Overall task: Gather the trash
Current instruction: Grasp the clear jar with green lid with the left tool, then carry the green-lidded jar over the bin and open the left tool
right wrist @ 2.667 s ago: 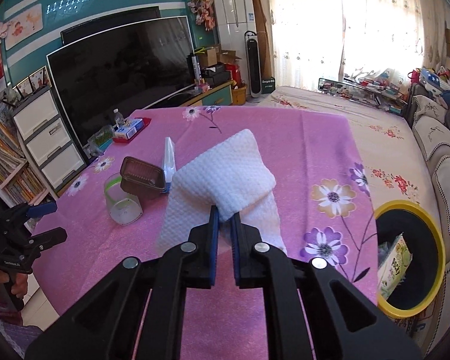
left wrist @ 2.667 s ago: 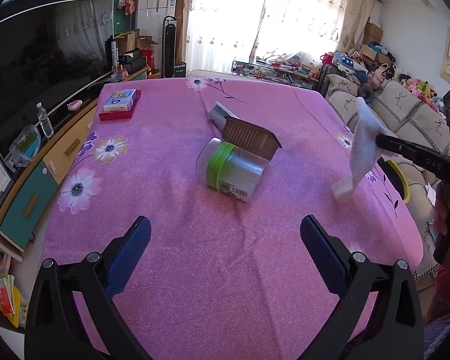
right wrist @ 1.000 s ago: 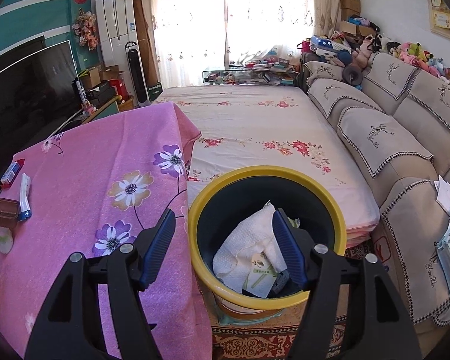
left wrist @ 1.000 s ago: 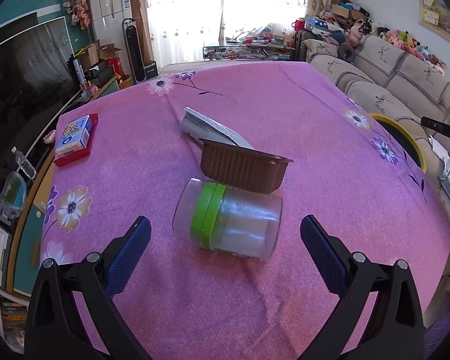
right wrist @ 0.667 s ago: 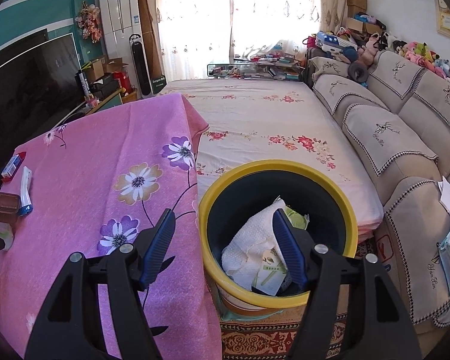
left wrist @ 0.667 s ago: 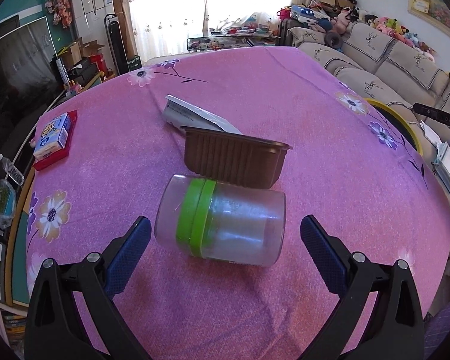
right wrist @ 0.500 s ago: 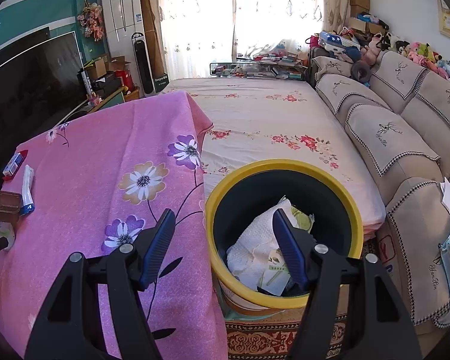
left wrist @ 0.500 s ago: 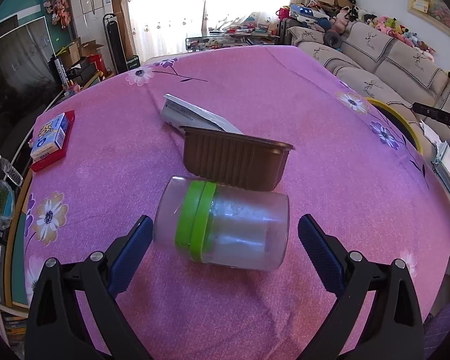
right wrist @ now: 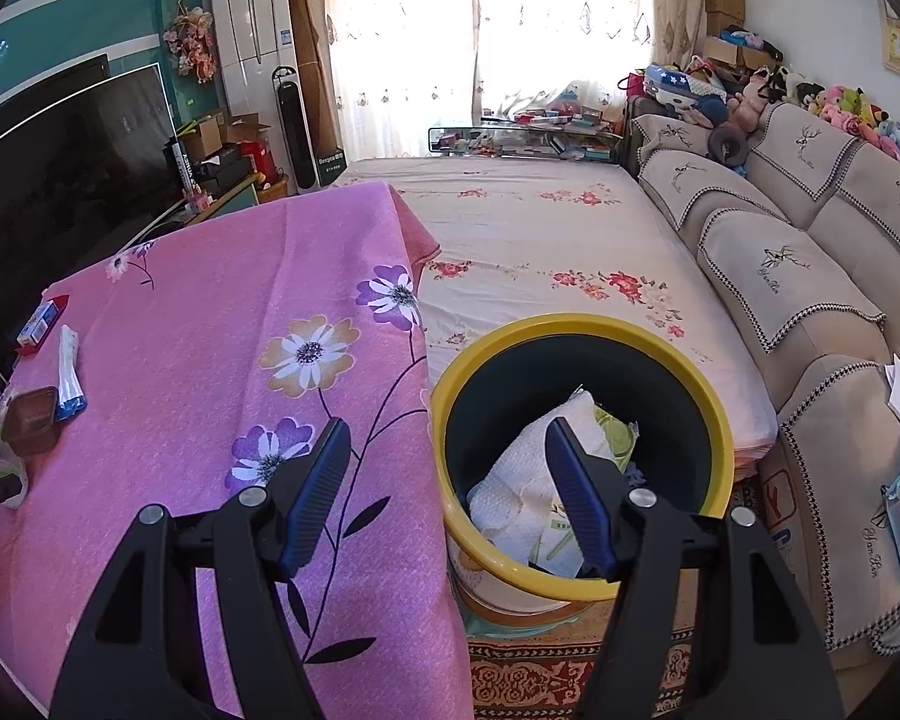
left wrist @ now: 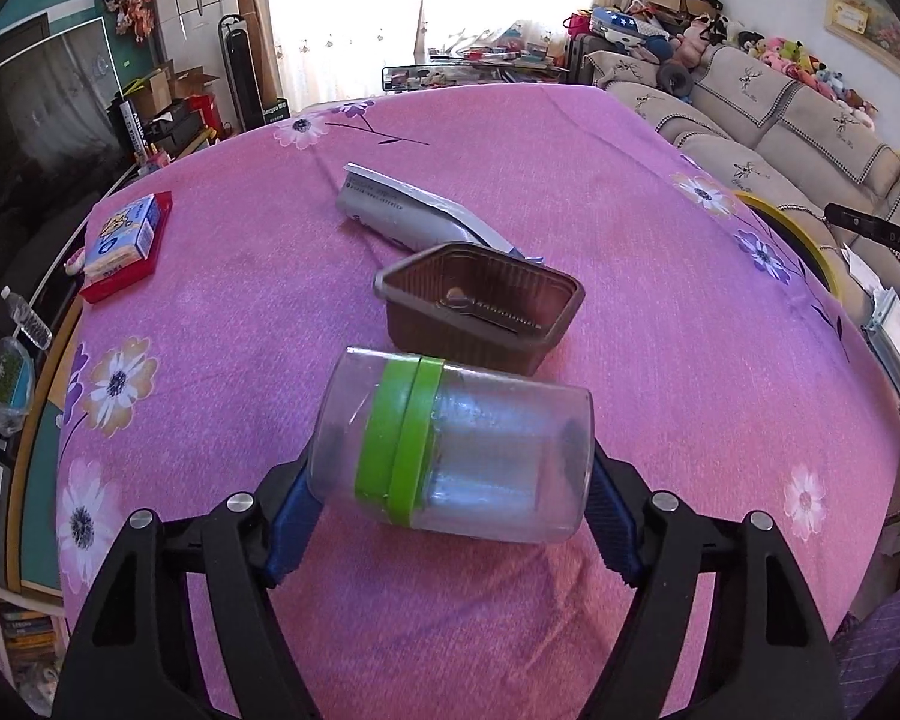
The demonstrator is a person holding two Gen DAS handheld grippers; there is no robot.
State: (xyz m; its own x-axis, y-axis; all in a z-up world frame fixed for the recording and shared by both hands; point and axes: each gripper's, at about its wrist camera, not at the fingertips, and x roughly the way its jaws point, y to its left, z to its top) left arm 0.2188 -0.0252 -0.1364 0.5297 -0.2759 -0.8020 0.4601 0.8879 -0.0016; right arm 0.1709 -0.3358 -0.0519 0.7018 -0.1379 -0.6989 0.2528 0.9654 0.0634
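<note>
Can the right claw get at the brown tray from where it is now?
Probably not without moving: the right claw hangs open by the yellow bin, and the brown tray sits at the table's far side beside the left claw's jar.

Left gripper closes in on the jar; right gripper lets go of the cloth over the bin.

The left gripper, which stood well short of the clear jar with its jaws spread wide, now has its blue fingers pressed against both ends of the jar, which looms large and near in the left wrist view. The brown tray now shows its open inside rather than its side wall. The right gripper, earlier clamped on the white cloth above the pink tablecloth, now hangs with jaws apart at the yellow-rimmed bin, and the cloth lies inside the bin.
</note>
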